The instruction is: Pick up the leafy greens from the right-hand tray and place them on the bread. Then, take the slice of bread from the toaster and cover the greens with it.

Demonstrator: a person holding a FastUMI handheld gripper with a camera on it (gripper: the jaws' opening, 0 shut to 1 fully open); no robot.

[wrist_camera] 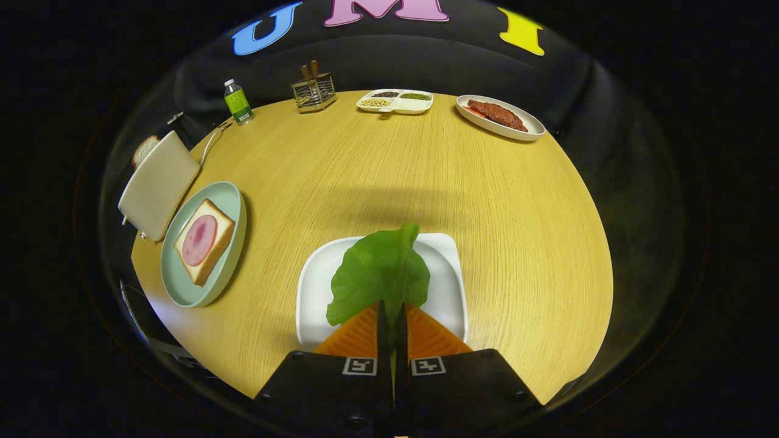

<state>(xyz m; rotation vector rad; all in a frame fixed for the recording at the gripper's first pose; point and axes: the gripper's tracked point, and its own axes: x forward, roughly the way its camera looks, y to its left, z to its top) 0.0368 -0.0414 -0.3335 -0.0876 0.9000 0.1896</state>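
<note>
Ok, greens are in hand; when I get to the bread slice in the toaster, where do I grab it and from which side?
The gripper is shut on the leafy greens above the white tray. The bread slice stands upright in the toaster, with just its top edge sticking out. Probably pinch that exposed top across its flat faces, coming from above, and lift straight up.
</note>
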